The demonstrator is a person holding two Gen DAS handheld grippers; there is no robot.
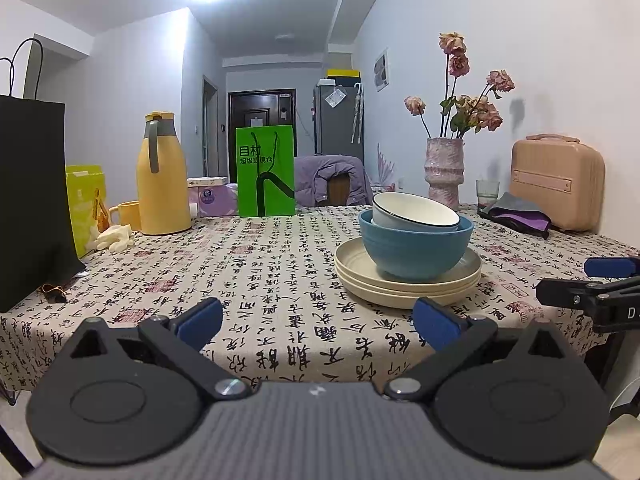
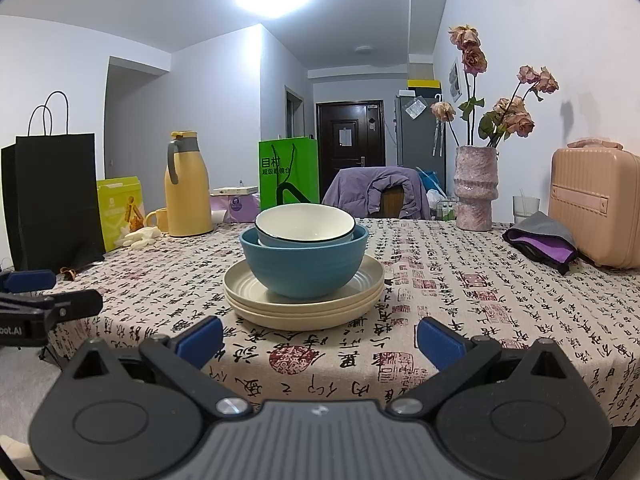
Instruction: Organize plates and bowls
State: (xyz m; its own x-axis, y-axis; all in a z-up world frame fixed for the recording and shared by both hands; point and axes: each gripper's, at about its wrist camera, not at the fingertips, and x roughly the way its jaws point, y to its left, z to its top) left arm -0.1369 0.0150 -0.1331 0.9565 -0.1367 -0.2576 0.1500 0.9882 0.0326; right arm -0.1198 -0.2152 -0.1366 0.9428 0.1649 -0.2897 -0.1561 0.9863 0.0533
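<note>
Blue bowl beyond right tool

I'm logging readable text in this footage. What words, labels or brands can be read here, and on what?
"目村" over "超级眼镜仓": green paper bag.
"oot.AI", cut off at the frame edge: left gripper body, seen from the right wrist.
"D", cut off: right gripper body, seen from the left wrist.
Calligraphy characters and red seals: tablecloth, not reliably readable.
Yellow box, purple tissue box: print too small.
</note>
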